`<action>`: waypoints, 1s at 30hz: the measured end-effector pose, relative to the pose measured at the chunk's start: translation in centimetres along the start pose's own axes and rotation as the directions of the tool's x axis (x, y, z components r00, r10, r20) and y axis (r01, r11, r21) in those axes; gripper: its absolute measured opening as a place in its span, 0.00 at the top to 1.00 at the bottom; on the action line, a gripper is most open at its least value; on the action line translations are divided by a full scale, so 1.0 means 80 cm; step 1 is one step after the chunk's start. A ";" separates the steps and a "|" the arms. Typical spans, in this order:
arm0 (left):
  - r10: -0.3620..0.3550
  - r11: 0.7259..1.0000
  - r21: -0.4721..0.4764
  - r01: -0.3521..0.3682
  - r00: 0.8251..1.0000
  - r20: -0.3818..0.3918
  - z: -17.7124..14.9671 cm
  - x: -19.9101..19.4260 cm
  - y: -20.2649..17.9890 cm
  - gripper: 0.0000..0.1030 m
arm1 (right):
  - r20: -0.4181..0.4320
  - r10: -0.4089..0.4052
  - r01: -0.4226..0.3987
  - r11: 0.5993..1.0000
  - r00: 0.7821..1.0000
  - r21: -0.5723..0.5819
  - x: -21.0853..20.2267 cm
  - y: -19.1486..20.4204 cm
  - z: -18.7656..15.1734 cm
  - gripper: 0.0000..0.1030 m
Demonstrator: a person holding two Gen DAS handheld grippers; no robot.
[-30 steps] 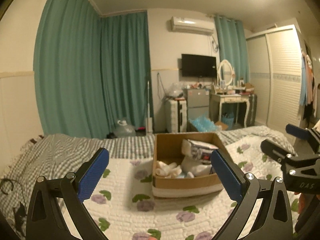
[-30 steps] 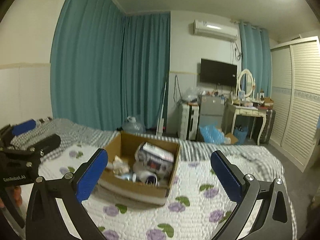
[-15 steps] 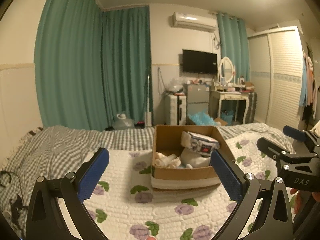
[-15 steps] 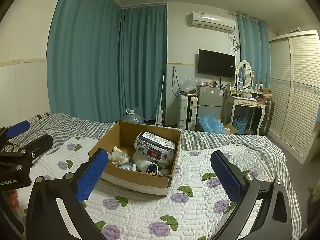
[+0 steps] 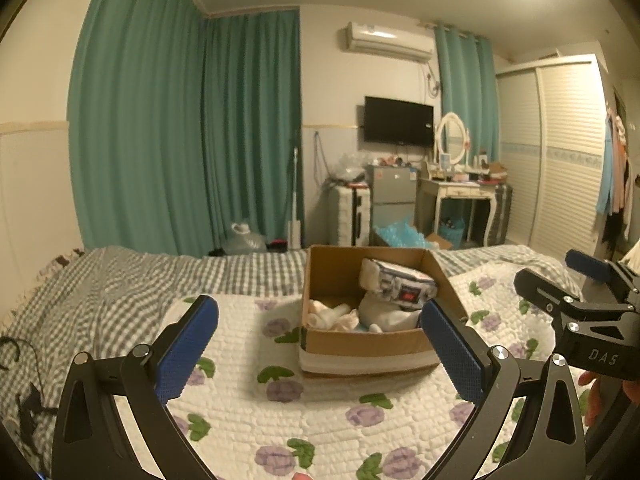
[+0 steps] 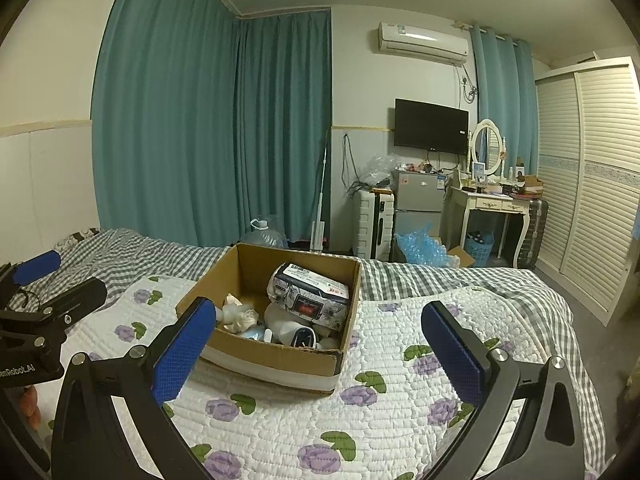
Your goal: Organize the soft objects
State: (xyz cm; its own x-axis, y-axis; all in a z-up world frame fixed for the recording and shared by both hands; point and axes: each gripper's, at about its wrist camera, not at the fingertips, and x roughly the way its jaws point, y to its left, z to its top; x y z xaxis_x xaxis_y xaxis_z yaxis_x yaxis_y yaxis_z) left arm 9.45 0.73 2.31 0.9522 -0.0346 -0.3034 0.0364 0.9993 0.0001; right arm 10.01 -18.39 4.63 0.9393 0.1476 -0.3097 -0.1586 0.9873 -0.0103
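An open cardboard box (image 5: 364, 346) stands on a white quilt with purple flowers (image 5: 320, 420); it also shows in the right wrist view (image 6: 276, 356). In it lie a wrapped tissue pack (image 5: 398, 282) (image 6: 308, 294), cream soft pieces (image 5: 332, 314) (image 6: 238, 314) and white items (image 6: 284, 326). My left gripper (image 5: 320, 340) is open and empty, held above the quilt in front of the box. My right gripper (image 6: 320, 344) is open and empty, in front of the box and to its right. Each gripper shows at the edge of the other's view (image 5: 576, 300) (image 6: 44, 288).
The quilt lies over a grey checked bedspread (image 6: 460, 276). Beyond the bed are teal curtains (image 6: 224, 128), a water jug (image 6: 264, 234), a white suitcase (image 6: 374, 224), a small fridge (image 6: 418, 204), a dressing table (image 6: 492, 200) and a wardrobe (image 6: 592, 184).
Both views have tilted and drawn back slightly; the box now sits lower-centre between the fingers. Both grippers stay open and empty.
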 end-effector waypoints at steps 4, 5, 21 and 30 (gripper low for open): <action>0.002 1.000 0.000 -0.002 1.000 -0.002 -0.002 0.000 0.001 0.00 | 0.001 -0.001 0.001 1.000 1.000 -0.001 0.000 0.000 0.000 0.00; 0.002 1.000 -0.002 -0.002 1.000 -0.004 -0.003 0.000 0.001 0.00 | 0.001 -0.001 0.001 1.000 1.000 -0.001 0.000 0.001 0.000 0.00; 0.000 1.000 0.001 0.000 1.000 -0.006 -0.008 -0.001 0.002 0.00 | 0.002 -0.007 0.007 1.000 1.000 0.005 -0.001 0.004 0.000 0.00; 0.003 1.000 0.004 -0.003 1.000 -0.003 -0.010 -0.002 0.002 0.00 | 0.000 -0.007 0.007 1.000 1.000 0.007 0.000 0.006 0.000 0.00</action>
State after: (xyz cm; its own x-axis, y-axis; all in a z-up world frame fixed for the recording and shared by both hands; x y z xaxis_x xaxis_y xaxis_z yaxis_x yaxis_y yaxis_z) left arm 9.08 0.90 1.63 0.9513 -0.0320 -0.3066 0.0350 0.9994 0.0045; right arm 9.96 -17.90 4.60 0.9403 0.1404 -0.3100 -0.1497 0.9887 -0.0064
